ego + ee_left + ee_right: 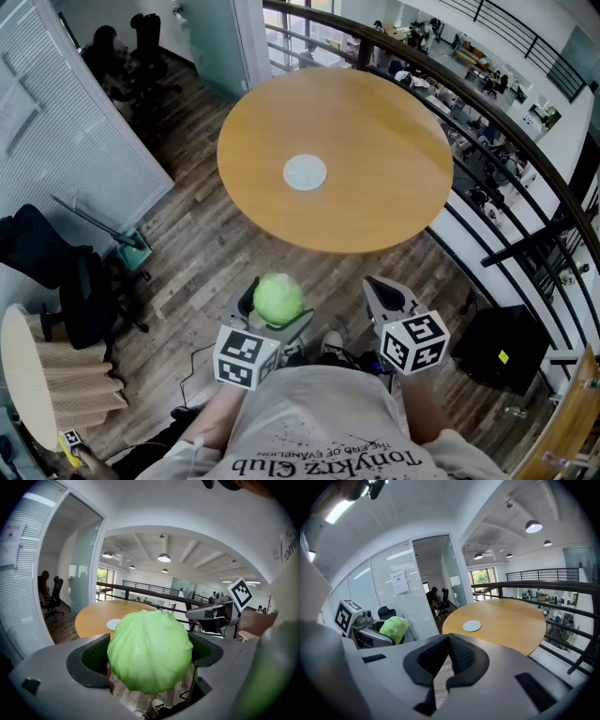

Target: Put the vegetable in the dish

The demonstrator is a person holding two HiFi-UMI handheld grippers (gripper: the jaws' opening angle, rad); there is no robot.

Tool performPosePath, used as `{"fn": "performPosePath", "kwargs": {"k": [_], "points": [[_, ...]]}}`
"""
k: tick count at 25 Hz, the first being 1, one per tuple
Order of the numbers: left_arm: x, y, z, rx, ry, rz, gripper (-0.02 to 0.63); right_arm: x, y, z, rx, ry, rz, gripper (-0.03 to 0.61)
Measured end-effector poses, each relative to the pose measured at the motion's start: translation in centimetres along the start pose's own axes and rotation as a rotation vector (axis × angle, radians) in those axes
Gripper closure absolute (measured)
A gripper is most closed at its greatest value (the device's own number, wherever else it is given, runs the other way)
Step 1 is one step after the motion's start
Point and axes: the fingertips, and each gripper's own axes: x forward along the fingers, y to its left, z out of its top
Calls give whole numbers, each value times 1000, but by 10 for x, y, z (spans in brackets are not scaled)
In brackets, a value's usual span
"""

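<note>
Round bench point(375, 122) is carrying the dish point(305, 172) | left gripper point(149, 658) fingers are gripping the cabbage point(278, 298) wide, over floor point(211, 267) | right gripper point(446, 653) fingers are touching, empty, per its own view only.

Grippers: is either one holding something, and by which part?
The left gripper holds a green cabbage by its two opposite sides, across the middle. The right gripper is shut on nothing.

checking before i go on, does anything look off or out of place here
Nothing stands out. The cabbage sits squarely in the left gripper, the dish lies flat and empty near the middle of the round table, and the right gripper is shut on nothing.
</note>
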Motion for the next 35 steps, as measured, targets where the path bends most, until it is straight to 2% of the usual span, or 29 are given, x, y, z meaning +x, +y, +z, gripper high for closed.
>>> {"fn": "performPosePath", "kwargs": {"k": [17, 29, 35], "points": [[0, 3, -1, -2, -4, -8, 109, 1, 1, -2, 1, 2, -10, 557], [-28, 20, -1, 26, -33, -35, 109, 4, 30, 11, 6, -53, -59, 557], [-31, 35, -1, 21, -32, -42, 109, 9, 29, 4, 31, -37, -92, 557]]}}
